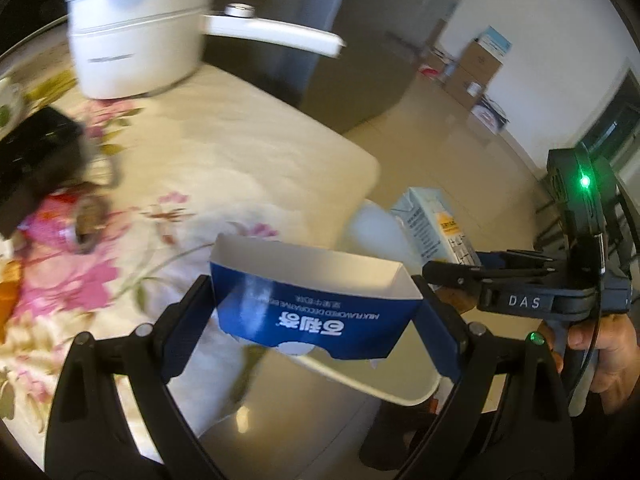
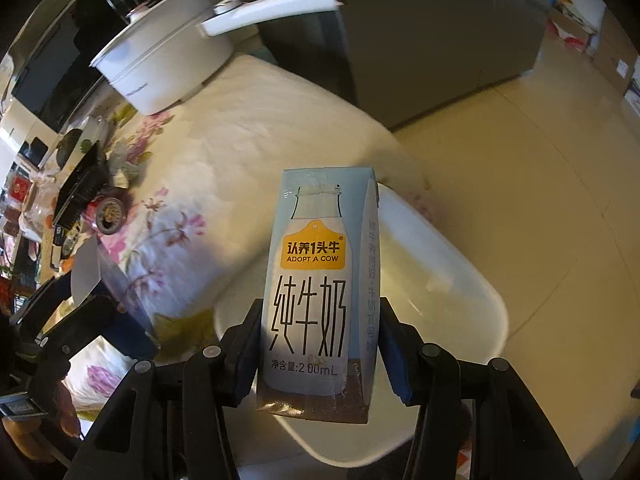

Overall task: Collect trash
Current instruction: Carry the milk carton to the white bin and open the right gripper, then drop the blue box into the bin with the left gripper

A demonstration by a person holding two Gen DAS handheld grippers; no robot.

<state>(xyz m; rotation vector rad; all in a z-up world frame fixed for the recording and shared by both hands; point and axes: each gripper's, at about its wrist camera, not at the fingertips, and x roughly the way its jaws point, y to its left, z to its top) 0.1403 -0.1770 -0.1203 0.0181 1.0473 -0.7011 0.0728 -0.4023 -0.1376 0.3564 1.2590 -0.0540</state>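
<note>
Trash in both tools: blue open-topped cardboard box point(image 1: 316, 308) with white inside, clamped across its width between the jaws of the left gripper point(image 1: 316, 312); pale blue rectangular milk carton point(image 2: 320, 292) clamped at its lower part by the right gripper point(image 2: 320, 344), standing upright along the fingers. Both carried above the edge of the table with a cream floral cloth point(image 1: 224, 152), over a white plastic bin point(image 2: 452, 280) beside it, probably for dropping there. Held by the sides, so release is simple. More litter, a pink crushed can point(image 1: 68, 224), left on the cloth, near a white lidded pot point(image 1: 136, 40).
</note>
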